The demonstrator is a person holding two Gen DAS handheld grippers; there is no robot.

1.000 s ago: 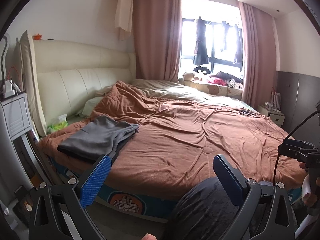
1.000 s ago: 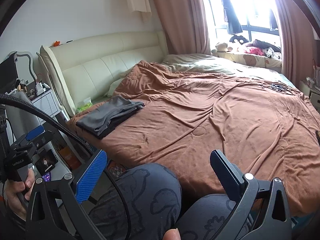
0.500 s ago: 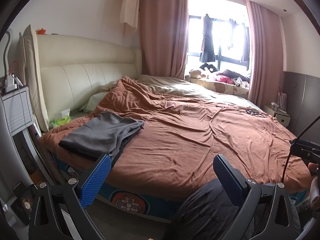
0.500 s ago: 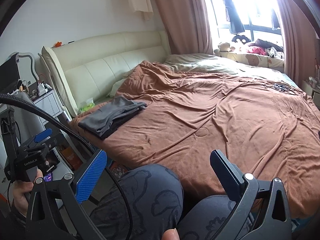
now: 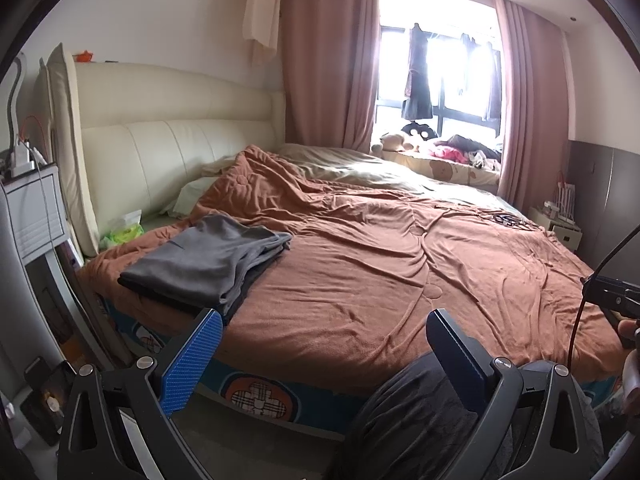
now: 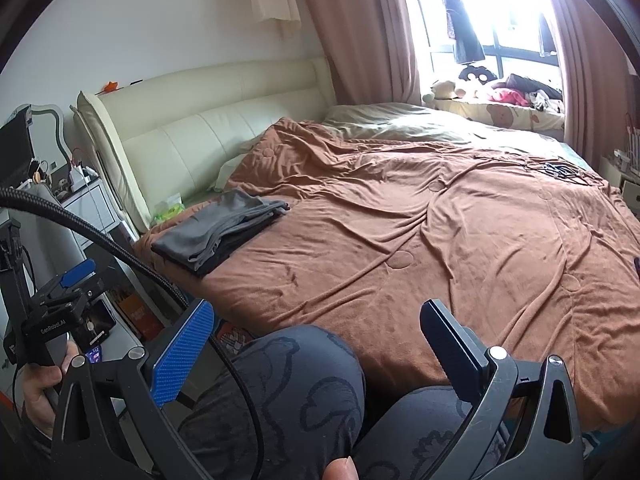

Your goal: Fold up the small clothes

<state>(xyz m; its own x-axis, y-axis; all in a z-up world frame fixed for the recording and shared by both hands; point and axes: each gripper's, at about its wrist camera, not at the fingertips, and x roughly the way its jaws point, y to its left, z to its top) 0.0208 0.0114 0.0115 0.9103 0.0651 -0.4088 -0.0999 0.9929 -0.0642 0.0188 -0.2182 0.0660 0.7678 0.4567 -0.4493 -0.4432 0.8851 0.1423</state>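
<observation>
One bed (image 5: pixel 280 384) carries one brown blanket (image 5: pixel 400 280) and one stack of folded grey clothes (image 5: pixel 208 256), with one green tissue pack (image 5: pixel 124 232) by the one cream headboard (image 5: pixel 180 140). Two hand-held grippers show, the left (image 5: pixel 324 360) and the right (image 6: pixel 316 344), both with fingers spread wide and empty. Two curtains (image 5: pixel 328 60) flank one window (image 5: pixel 444 76), and two knees (image 6: pixel 288 384) sit in front

Folded clothes (image 5: pixel 208 260) on blanket (image 5: pixel 400 272) at bed's near-left corner, headboard (image 5: pixel 160 136) left, nightstand (image 5: pixel 32 216) before it, window (image 5: pixel 440 72) behind, knees (image 6: pixel 288 392) before bed.
</observation>
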